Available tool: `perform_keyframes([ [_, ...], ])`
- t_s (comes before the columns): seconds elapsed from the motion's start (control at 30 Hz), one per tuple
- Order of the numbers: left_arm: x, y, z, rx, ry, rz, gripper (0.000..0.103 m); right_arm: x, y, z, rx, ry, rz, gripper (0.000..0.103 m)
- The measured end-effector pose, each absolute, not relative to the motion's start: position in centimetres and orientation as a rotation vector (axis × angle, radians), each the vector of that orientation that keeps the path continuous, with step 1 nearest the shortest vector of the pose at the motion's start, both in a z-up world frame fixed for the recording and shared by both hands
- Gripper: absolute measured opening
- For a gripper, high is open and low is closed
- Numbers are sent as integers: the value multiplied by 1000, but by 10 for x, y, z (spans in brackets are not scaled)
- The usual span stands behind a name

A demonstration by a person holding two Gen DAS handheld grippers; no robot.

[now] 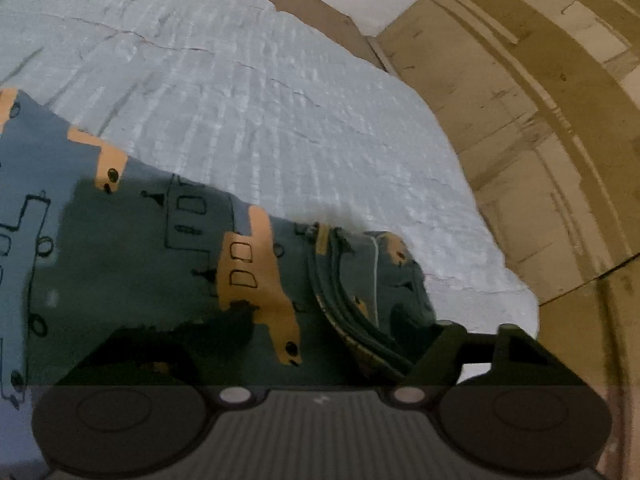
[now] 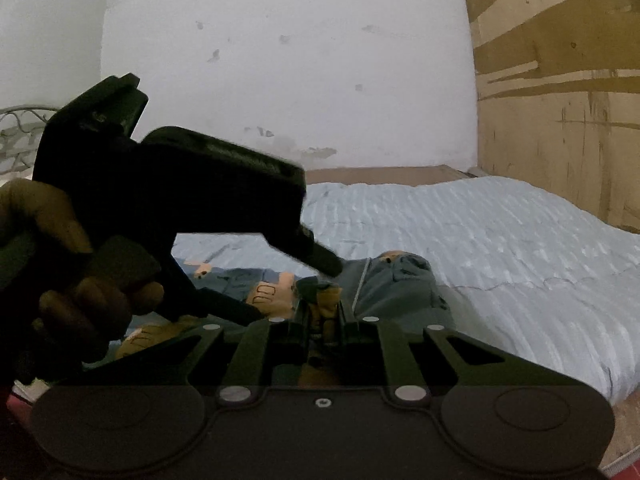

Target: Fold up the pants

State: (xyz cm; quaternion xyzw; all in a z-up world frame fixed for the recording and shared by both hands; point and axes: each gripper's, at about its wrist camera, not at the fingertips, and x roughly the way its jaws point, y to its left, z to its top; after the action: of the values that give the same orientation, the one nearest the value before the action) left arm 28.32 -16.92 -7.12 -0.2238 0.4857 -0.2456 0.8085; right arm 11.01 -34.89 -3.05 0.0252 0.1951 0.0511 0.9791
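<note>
The pants are blue-grey with orange patches and black line drawings. They lie on a pale blue bedspread, with the bunched waistband end at the right. My left gripper hovers low over them with its jaws wide apart; the cloth lies between the fingers and they do not pinch it. In the right wrist view, a hand holds that left gripper above the pants. My right gripper is shut on an orange-patched fold at the waistband.
The bedspread stretches far to the right and back. Cardboard panels stand along its right side, and a white wall is behind. A metal scrollwork headboard shows at the far left.
</note>
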Motion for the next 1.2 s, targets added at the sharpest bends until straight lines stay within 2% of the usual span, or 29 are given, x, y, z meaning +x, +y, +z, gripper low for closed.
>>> perform_keyframes([
  [0.17,279,-170,-70,-521,1044,-533,66,107,-344,-31,21,399,107,14],
  [0.4,283,-177,-67,-502,1067,-557,60,102,-338,-33,-41,393,111,14],
  [0.47,286,-179,-67,-491,1072,-559,36,100,-336,-34,-57,394,113,14],
  [0.53,288,-179,-70,-493,1082,-534,25,99,-335,-34,-64,397,109,14],
  [0.67,285,-176,-74,-516,1070,-533,14,100,-336,-36,-62,406,107,14],
  [0.93,274,-176,-58,-430,991,-548,10,99,-330,-31,-75,397,112,14],
  [1.2,261,-141,-25,-336,907,-530,10,97,-309,-15,-69,384,229,14],
])
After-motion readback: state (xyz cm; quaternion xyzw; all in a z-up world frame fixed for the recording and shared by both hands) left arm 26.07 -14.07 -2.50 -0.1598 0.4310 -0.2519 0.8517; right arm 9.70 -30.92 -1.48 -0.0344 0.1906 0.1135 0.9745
